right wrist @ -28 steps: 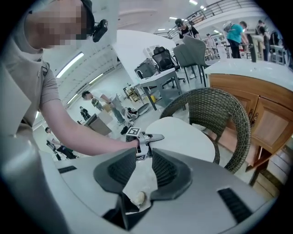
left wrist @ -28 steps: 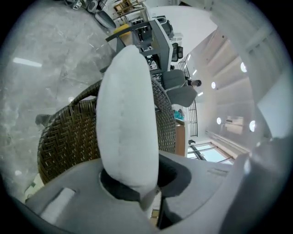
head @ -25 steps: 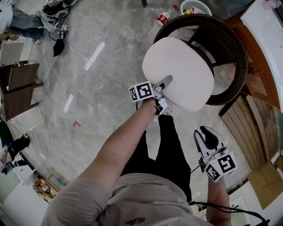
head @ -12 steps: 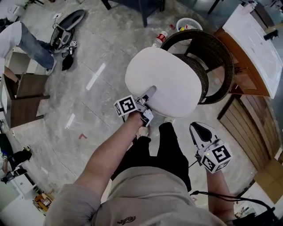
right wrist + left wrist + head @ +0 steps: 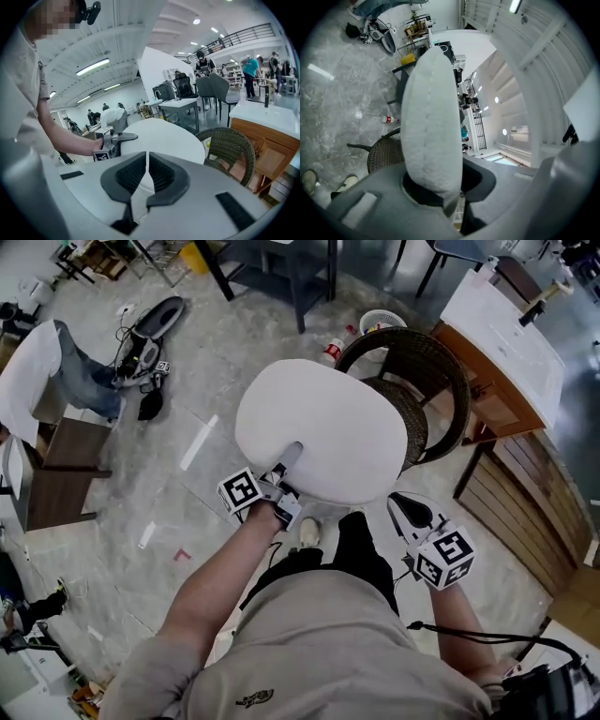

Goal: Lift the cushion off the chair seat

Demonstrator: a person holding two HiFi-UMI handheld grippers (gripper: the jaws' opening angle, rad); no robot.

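Cushion (image 5: 319,432) appears clear of chair (image 5: 441,381), clamped by left gripper (image 5: 291,457). Right gripper (image 5: 405,507) jaws just closing, empty. Next: carry aside.

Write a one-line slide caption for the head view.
Left gripper clamps the edge of the white cushion, holding it off the wicker chair; the right gripper, jaws just closing on nothing, hangs alongside.

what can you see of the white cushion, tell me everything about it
The white rounded padded cushion looks like soft fabric, thick, with a stitched seam running round its edge. It is held roughly level in the air, off the dark woven wicker chair beyond it. The left gripper clamps its near edge in its tongs, one above and one below; nothing else is seen touching it.
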